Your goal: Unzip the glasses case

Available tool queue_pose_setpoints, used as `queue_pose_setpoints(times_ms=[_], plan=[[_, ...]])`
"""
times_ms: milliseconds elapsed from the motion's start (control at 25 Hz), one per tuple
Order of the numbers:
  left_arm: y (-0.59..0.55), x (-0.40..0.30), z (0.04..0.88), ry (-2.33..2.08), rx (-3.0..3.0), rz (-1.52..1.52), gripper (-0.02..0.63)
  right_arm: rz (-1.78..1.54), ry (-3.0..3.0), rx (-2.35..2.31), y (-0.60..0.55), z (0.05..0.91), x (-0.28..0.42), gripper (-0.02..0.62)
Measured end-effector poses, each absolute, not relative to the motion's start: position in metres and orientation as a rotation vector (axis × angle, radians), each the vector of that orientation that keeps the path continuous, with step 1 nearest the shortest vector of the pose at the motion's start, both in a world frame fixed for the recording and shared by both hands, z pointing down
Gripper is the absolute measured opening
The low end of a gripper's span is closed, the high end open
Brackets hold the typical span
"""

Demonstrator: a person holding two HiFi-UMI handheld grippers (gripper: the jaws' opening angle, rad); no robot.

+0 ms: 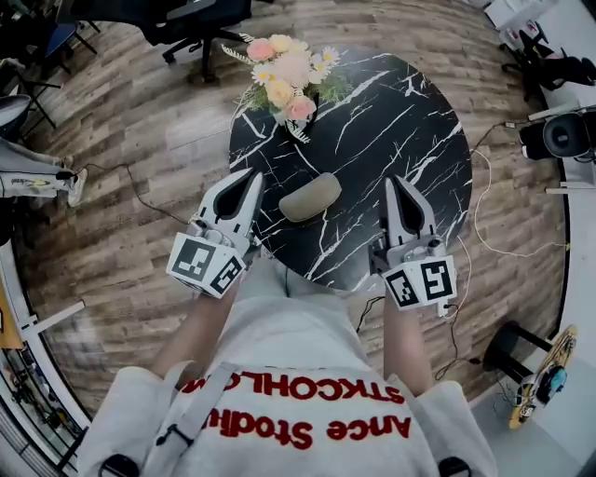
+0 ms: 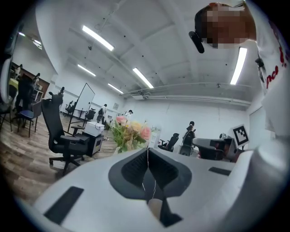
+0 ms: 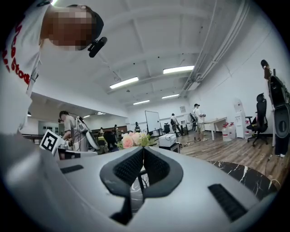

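Note:
A grey-beige glasses case (image 1: 310, 197) lies closed on the round black marble table (image 1: 410, 140), near its front edge. In the head view my left gripper (image 1: 256, 174) sits just left of the case, jaws shut with nothing between them, tips pointing away from me. My right gripper (image 1: 396, 181) is shut and empty too, to the right of the case with a gap of bare table between. In the left gripper view the shut jaw tips (image 2: 147, 149) point level toward the flowers (image 2: 130, 132). The right gripper view shows its shut tips (image 3: 143, 149) and the same bouquet (image 3: 134, 138).
A pink and yellow flower bouquet (image 1: 284, 73) stands at the table's far left edge. Cables trail over the wooden floor right of the table (image 1: 494, 219). An office chair (image 1: 191, 28) stands behind the table, and camera gear (image 1: 559, 135) at the right.

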State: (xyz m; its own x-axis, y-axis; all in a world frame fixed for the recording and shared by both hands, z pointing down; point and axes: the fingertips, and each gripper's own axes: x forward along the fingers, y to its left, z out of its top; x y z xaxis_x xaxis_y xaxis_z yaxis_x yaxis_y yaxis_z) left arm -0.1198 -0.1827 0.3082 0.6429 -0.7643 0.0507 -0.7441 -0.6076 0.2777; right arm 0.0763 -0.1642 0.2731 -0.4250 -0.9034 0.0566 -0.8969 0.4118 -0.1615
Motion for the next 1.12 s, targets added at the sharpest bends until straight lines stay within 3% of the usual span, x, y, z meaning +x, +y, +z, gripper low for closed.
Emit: queue_pose_setpoints(times_ms=[360, 640, 840, 1040, 1120], plan=[[-0.194, -0.083, 0.403, -1.044, 2.530, 0.101, 0.011, -0.466, 3.236, -1.421, -0.174, 0.429, 0.067, 0.015], [-0.189, -0.042, 0.469, -0.799, 2.475, 0.277, 0.012, -0.393, 3.824, -1.091, -0.159, 0.551, 0.064, 0.020], [-0.186, -0.022, 0.505, -0.705, 2.460, 0.445, 0.014, -0.366, 4.037, -0.808, -0.151, 0.585, 0.070, 0.149], [-0.187, -0.011, 0.527, -0.641, 2.421, 0.546, 0.106, -0.233, 4.133, -0.595, -0.161, 0.591, 0.067, 0.166], [-0.182, -0.006, 0.538, -0.594, 2.400, 0.614, 0.175, -0.197, 4.169, -0.488, -0.162, 0.593, 0.064, 0.167]])
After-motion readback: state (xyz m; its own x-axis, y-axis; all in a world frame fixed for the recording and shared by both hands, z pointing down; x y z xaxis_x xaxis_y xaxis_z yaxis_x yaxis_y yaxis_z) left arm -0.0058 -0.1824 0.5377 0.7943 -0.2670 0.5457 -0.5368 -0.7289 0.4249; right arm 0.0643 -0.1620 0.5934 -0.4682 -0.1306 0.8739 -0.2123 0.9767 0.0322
